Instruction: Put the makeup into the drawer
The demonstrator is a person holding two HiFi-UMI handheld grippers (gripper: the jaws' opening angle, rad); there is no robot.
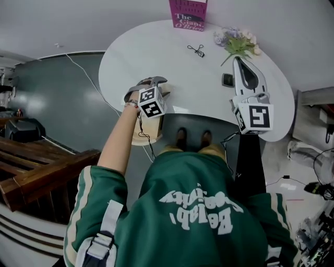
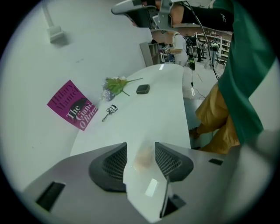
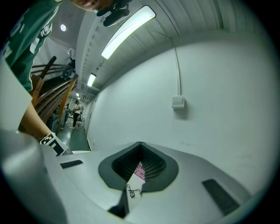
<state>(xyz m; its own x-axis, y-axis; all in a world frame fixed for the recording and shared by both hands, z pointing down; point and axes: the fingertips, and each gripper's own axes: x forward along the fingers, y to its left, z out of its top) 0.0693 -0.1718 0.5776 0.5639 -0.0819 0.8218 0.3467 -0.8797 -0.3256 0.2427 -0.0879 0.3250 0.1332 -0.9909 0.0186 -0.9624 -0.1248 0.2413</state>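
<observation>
Worktop (image 1: 172,68): white and oval, set against a pale wall. A pink book (image 1: 188,14) is stood at the far edge, and a sprig of flowers (image 1: 237,43) is laid to its right.
Makeup: an eyelash curler (image 1: 196,50) and a small dark compact (image 1: 227,80) are seen lying on the worktop. Neither is gripped, so the task is judged barely begun.
Drawer: not made out in any view.
Left tool (image 2: 141,145): jaws are held about half apart and tilted down over the near edge. A faint peach smear is seen between them and cannot be identified. Nothing is pressed. The opening is judged a readiness to grasp.
Left forearm (image 1: 117,143): bare and extended forward from a green sleeve.
Right tool (image 3: 140,145): tips are brought together on nothing and aimed level toward book and curler. It is judged parked, just beside the compact.
</observation>
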